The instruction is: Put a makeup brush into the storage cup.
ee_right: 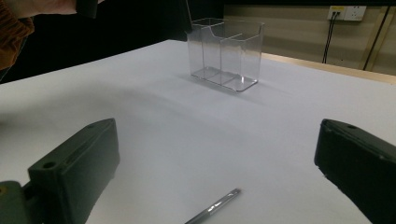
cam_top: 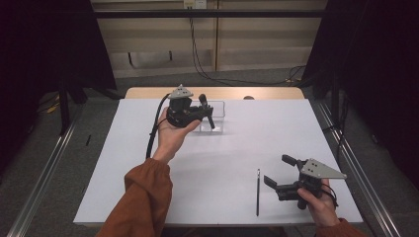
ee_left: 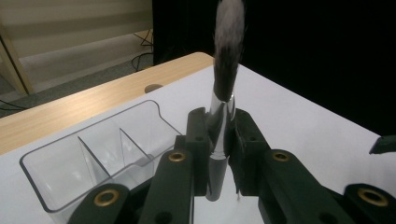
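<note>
We find the left gripper (cam_top: 203,109) raised just beside and partly over the clear organizer (cam_top: 217,114), its jaws pinching a brush (ee_left: 223,88) by the metal ferrule, bristles pointing away from the gripper. The right gripper (cam_top: 279,172) rests well apart from the organizer on the white table (cam_top: 237,148), jaws spread with nothing between them. A slim pen (cam_top: 257,191) lies just beside that gripper, likewise far from the organizer.

Left gripper (cam_top: 203,109) holds brush (cam_top: 206,111) over clear organizer (cam_top: 219,109).

Clear glossy plastic organizer (ee_left: 93,154); brush (ee_left: 219,116) ferrule shiny metal (bristles soft).
</note>
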Motion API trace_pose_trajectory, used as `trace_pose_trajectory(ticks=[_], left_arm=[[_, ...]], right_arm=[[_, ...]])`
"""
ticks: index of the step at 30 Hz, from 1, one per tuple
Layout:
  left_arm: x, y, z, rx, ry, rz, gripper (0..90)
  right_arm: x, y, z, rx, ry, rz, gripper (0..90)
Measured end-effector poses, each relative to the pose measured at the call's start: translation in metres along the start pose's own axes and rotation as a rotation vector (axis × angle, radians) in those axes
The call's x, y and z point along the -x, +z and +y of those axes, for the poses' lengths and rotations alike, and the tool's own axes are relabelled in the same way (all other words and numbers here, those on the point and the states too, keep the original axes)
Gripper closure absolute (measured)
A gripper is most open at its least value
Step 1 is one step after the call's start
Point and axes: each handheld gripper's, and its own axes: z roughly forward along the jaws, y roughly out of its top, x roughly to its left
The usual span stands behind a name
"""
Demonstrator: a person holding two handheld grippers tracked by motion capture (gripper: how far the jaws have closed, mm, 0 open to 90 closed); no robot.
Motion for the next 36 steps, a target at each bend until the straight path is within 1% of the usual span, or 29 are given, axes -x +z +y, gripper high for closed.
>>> trace_pose_trajectory(ticks=[4,9,14,20,24,26,27,29,30,32,35,36], left_arm=[[-0.003,0.005,0.004,-0.008,0.005,0.006,79.3],[-0.006,0.013,0.007,-0.001,0.0,0.012,79.3],[-0.008,0.021,0.008,-0.011,0.005,0.028,79.3],[-0.014,0.026,0.01,-0.015,-0.01,0.049,79.3],[-0.016,0.03,0.012,-0.023,0.006,0.055,79.3],[-0.017,0.032,0.014,-0.021,-0.002,0.058,79.3],[-0.017,0.034,0.015,-0.021,0.005,0.063,79.3],[-0.017,0.036,0.016,-0.019,0.005,0.064,79.3],[-0.017,0.037,0.016,-0.019,0.006,0.067,79.3],[-0.019,0.039,0.015,-0.012,-0.006,0.069,79.3],[-0.021,0.044,0.011,-0.037,0.001,0.085,79.3],[-0.022,0.046,0.01,-0.036,-0.002,0.087,79.3]], right_arm=[[0.0,-0.001,0.0,0.002,-0.003,0.003,0.0],[0.0,-0.001,0.0,0.005,-0.003,-0.004,0.0],[0.0,-0.001,0.0,0.01,0.003,-0.013,0.0],[0.0,-0.002,-0.001,0.019,0.008,-0.032,0.0],[0.002,-0.005,-0.002,0.016,0.007,-0.048,0.0],[0.002,-0.007,-0.004,0.017,0.009,-0.052,0.0],[0.003,-0.009,-0.005,0.016,0.009,-0.057,0.0],[0.004,-0.012,-0.005,0.019,0.019,-0.067,0.0],[0.005,-0.013,-0.006,0.022,0.019,-0.07,0.0],[0.006,-0.014,-0.006,0.027,0.022,-0.075,0.0],[0.006,-0.015,-0.006,0.028,0.021,-0.073,0.0],[0.006,-0.015,-0.006,0.029,0.018,-0.071,0.0]])
